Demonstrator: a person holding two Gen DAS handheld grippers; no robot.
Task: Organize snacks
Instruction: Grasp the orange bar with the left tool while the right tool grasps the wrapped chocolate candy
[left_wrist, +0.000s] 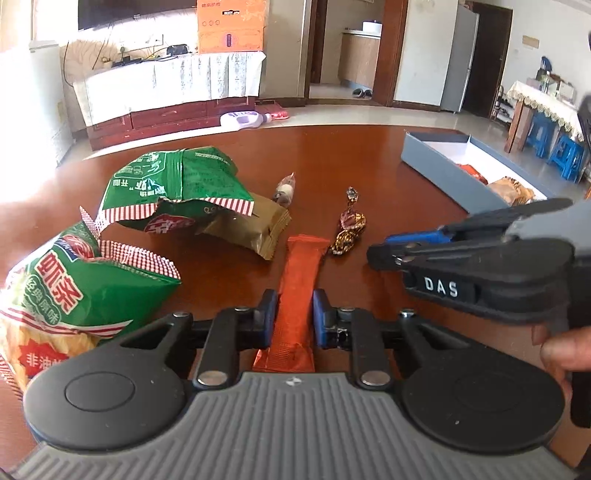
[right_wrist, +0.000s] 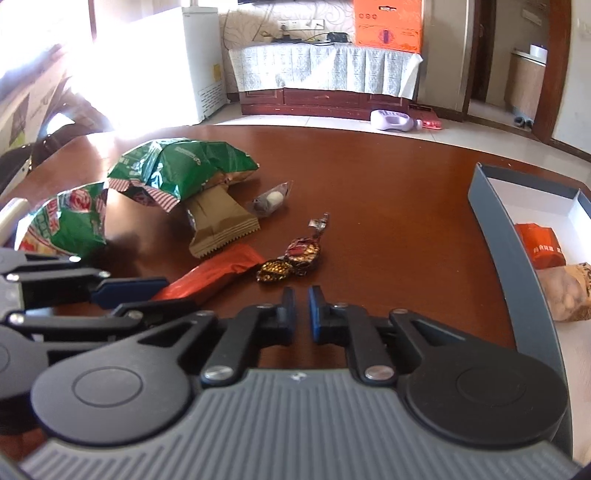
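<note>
The orange snack bar (left_wrist: 298, 291) lies flat on the brown surface (left_wrist: 369, 158) at lower centre of the left wrist view, running lengthwise between your left gripper (left_wrist: 294, 317). Its fingers (left_wrist: 266, 314) sit close on either side of the wrapper, narrowed to about its width; whether they already pinch it you cannot tell. Squeeze evenly at mid-length so the thin wrapper does not buckle, lift straight up, then carry it to the grey box (left_wrist: 439, 162) at upper right, which already holds snacks. Your right gripper (right_wrist: 301, 314) hangs empty, its fingers nearly together, just short of the wrapped candies (right_wrist: 291, 260).
</note>
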